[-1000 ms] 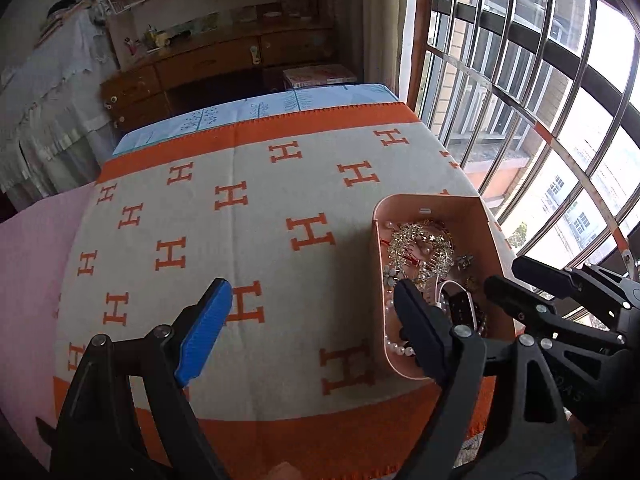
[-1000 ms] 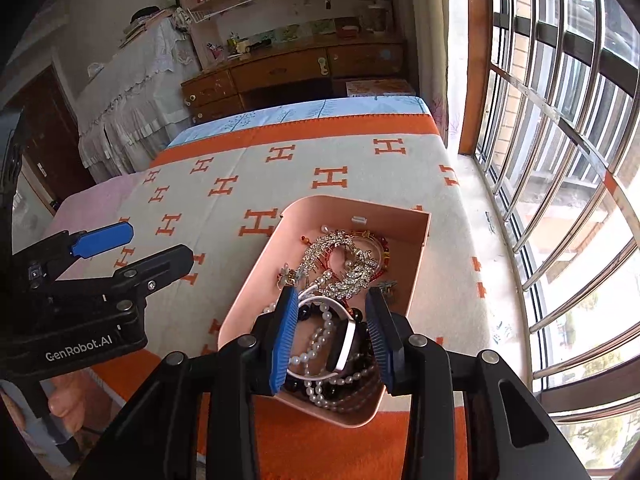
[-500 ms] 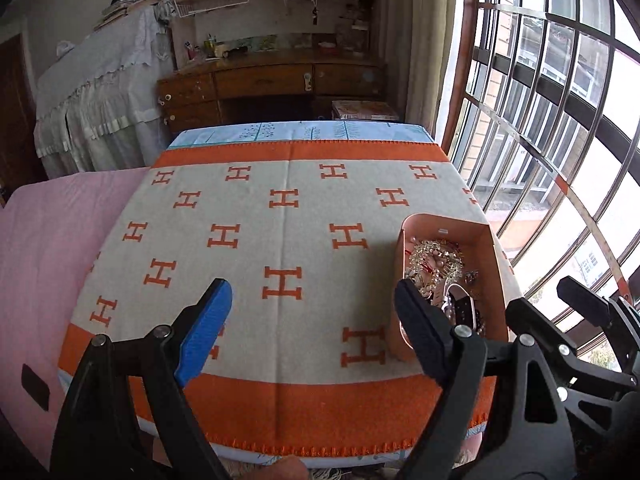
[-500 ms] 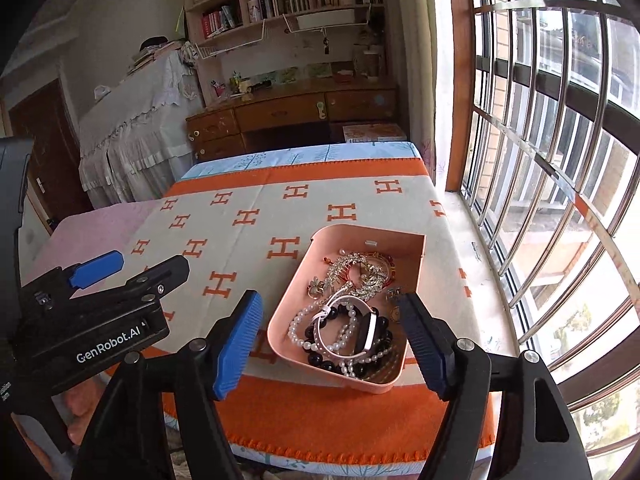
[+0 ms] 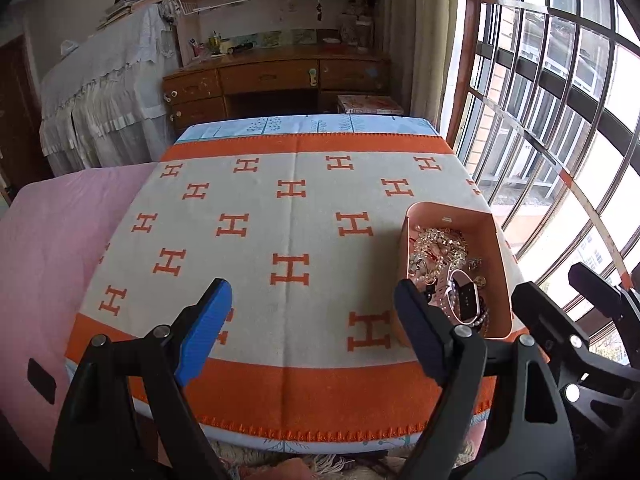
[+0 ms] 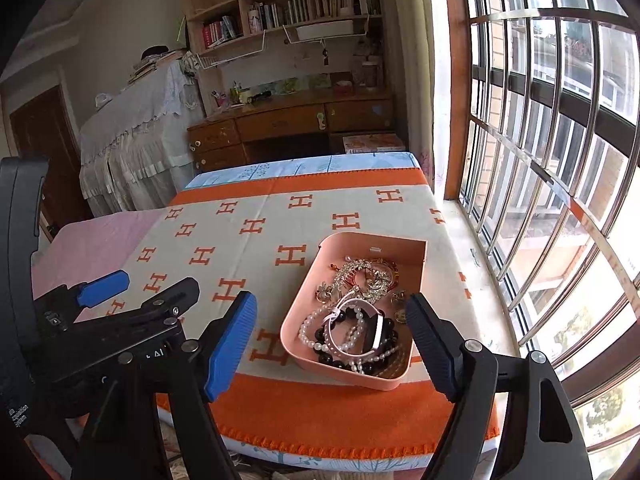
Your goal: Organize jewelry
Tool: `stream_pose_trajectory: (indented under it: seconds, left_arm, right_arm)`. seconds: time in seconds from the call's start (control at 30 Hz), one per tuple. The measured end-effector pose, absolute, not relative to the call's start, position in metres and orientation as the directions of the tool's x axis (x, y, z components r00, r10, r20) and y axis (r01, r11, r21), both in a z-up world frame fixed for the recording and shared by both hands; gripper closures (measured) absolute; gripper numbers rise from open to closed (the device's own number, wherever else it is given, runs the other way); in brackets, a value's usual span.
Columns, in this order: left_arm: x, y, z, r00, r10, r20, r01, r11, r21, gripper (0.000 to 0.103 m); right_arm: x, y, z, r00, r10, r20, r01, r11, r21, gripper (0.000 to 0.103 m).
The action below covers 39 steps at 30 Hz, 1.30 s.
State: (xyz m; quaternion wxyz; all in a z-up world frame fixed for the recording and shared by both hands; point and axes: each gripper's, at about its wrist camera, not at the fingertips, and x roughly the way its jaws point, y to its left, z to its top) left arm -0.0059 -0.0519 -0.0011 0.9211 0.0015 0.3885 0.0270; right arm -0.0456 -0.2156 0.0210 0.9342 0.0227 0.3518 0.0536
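A pink tray (image 6: 308,344) sits at the near right of the blanket-covered table (image 6: 256,248); it also shows in the left wrist view (image 5: 502,280). It holds a tangle of jewelry: a gold rhinestone piece (image 6: 362,274), a pearl strand (image 6: 310,326), black beads (image 6: 320,334) and a pink-strapped watch (image 6: 378,330), the watch also in the left view (image 5: 466,296). My right gripper (image 6: 332,340) is open and empty, held back above the tray's near end. My left gripper (image 5: 310,326) is open and empty over the table's near edge, left of the tray.
The orange-and-cream H-pattern blanket (image 5: 288,220) covers the table. A pink cloth (image 5: 52,240) lies to the left. A barred window (image 6: 540,160) runs along the right. A wooden desk (image 5: 276,76) and bookshelves stand behind.
My right gripper opened, letting go of the watch and beads in the tray, and pulled back and up. My left gripper also drew back from the table, staying open.
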Motion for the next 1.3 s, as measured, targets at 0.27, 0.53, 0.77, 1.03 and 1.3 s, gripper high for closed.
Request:
stream_pose_trajectory:
  seconds: [0.27, 0.53, 0.77, 1.03, 1.3]
  left_arm:
    - [-0.012, -0.055, 0.004, 0.713, 0.058, -0.699, -0.045, 0.998, 0.037, 0.021]
    - [-0.013, -0.056, 0.005, 0.713, 0.058, -0.699, -0.045, 0.998, 0.037, 0.021]
    - [-0.015, -0.057, 0.006, 0.713, 0.059, -0.699, -0.044, 0.998, 0.039, 0.021]
    - [-0.016, -0.057, 0.005, 0.71, 0.06, -0.702, -0.046, 0.998, 0.039, 0.021]
    - [-0.019, -0.056, 0.005, 0.708, 0.059, -0.704, -0.043, 0.998, 0.04, 0.021]
  right_arm:
    - [-0.053, -0.217, 0.025, 0.758, 0.116, -0.642, -0.079, 0.993, 0.086, 0.025]
    - [-0.055, -0.219, 0.025, 0.757, 0.118, -0.643, -0.08, 0.993, 0.088, 0.025]
    - [-0.056, -0.219, 0.025, 0.757, 0.118, -0.642, -0.079, 0.993, 0.089, 0.025]
    - [-0.055, -0.219, 0.025, 0.756, 0.118, -0.643, -0.079, 0.993, 0.088, 0.025]
    - [-0.059, -0.219, 0.024, 0.754, 0.12, -0.646, -0.079, 0.993, 0.092, 0.025]
